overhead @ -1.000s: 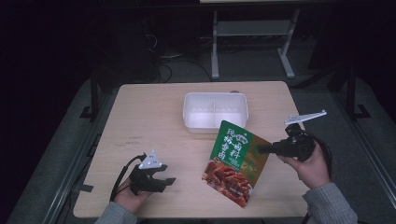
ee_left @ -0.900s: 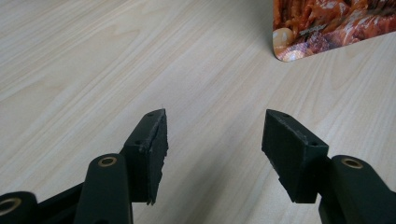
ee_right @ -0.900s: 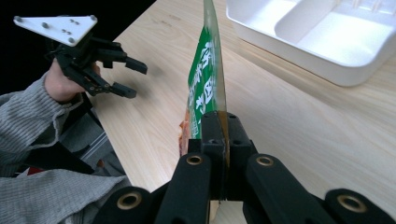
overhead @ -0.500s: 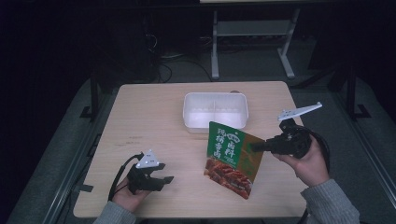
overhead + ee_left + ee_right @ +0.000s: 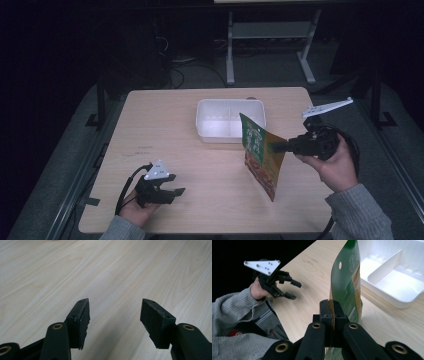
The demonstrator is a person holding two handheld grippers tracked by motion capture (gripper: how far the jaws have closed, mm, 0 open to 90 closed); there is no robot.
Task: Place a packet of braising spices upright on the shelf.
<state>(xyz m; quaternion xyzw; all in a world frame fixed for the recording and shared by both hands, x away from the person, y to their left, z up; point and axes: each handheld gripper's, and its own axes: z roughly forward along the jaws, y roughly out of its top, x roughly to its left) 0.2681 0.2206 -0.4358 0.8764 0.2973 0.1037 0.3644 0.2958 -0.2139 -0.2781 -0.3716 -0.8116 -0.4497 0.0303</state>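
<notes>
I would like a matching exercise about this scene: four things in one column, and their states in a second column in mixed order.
Things:
1. left claw
2. right claw
3. food pouch
4. white tray

States:
A. held up on edge above the table
B. open, holding nothing
C. empty, with a divider inside
D. shut on a package edge

Pairs: 1-B, 2-D, 3-A, 4-C

I'm watching from overhead, looking forward and down on the table (image 5: 165,115), my left gripper camera skimming close over its bare wood, my right gripper camera facing across it, sharing the white tray (image 5: 402,287) with the overhead view
</notes>
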